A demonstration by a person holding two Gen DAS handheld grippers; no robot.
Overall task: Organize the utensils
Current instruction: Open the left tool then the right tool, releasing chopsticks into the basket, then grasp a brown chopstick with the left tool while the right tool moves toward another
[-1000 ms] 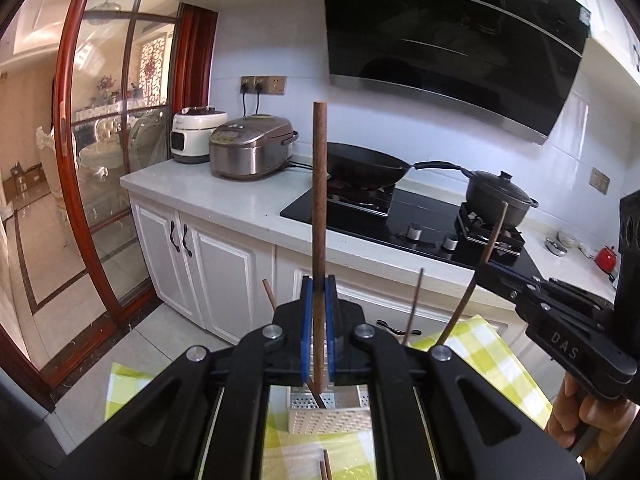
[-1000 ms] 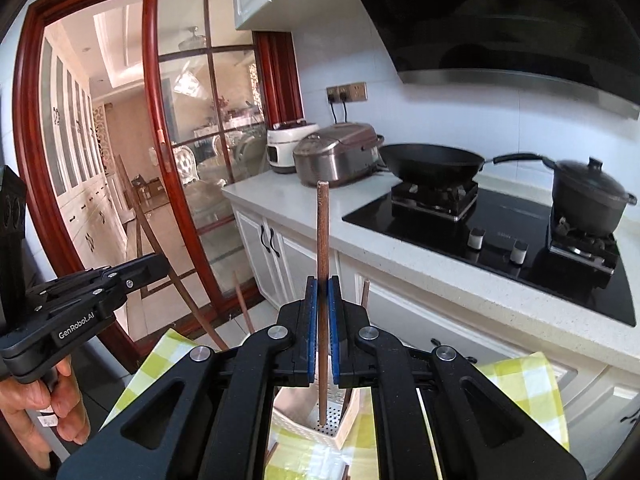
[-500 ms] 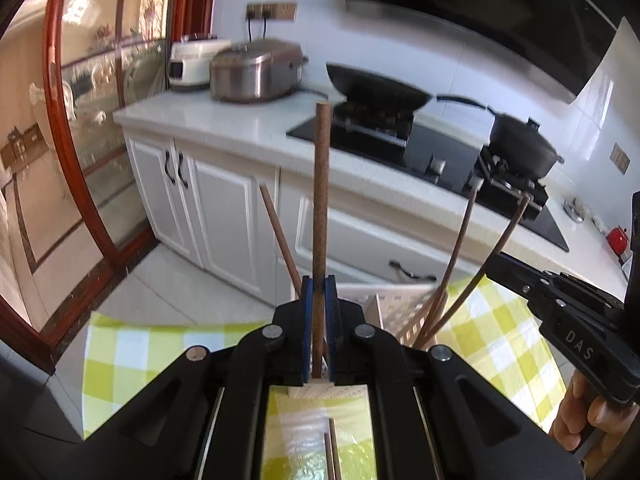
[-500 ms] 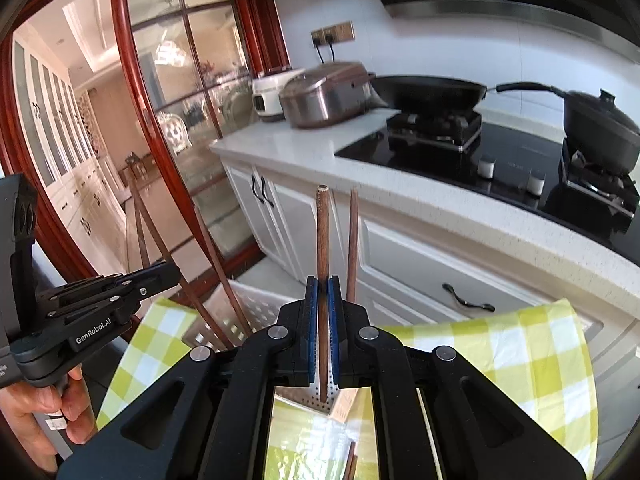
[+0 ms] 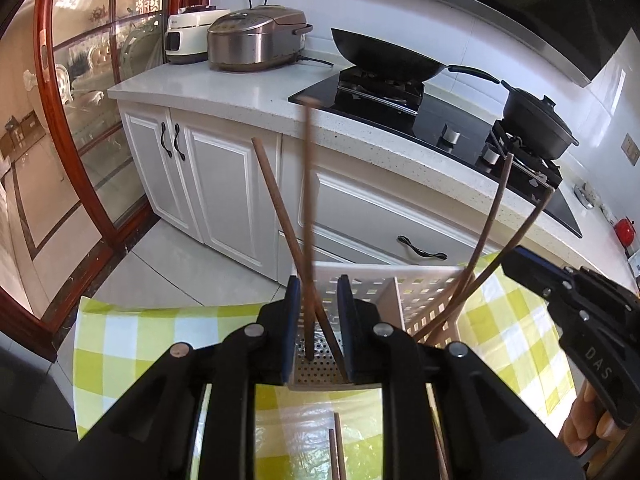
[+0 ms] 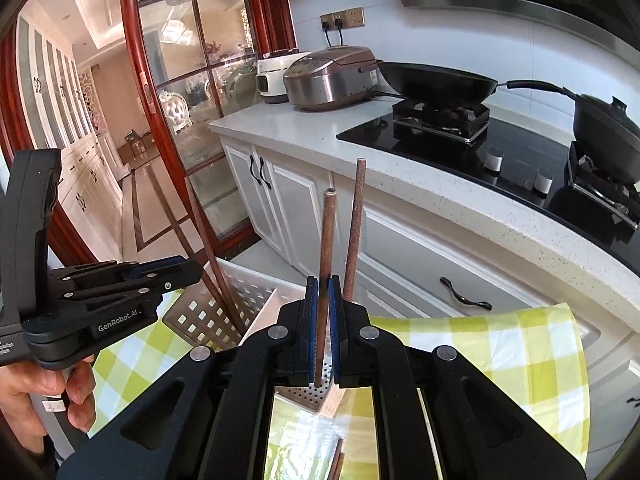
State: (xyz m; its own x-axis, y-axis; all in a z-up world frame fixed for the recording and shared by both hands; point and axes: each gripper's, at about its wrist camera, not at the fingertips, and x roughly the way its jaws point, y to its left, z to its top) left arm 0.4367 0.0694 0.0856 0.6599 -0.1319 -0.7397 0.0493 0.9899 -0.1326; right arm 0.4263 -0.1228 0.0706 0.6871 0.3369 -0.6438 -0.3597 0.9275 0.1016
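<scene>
A white perforated utensil basket (image 5: 424, 296) stands on a yellow-checked cloth (image 5: 168, 332). My left gripper (image 5: 318, 330) is open over the basket's left compartment; a brown chopstick (image 5: 307, 216), blurred, stands loose between the jaws with its tip on the perforated floor. Another chopstick (image 5: 280, 216) leans beside it, and two more (image 5: 490, 232) lean at the basket's right. My right gripper (image 6: 324, 332) is shut on a brown chopstick (image 6: 326, 240), held upright over the basket (image 6: 224, 304). Another chopstick (image 6: 355, 232) stands just right of it. The left gripper shows in the right wrist view (image 6: 188, 274).
Loose chopsticks (image 5: 334, 452) lie on the cloth near me. Behind the table are white cabinets (image 5: 224, 184), a counter with two rice cookers (image 5: 256, 38), a black stove with a wok (image 5: 384, 56) and a pot (image 5: 536, 124). A red-framed glass door (image 6: 160, 92) is at left.
Both grippers have lowered toward the basket. My left gripper has opened and let go of its chopstick, which drops into the basket. My right gripper stays shut on its chopstick.
</scene>
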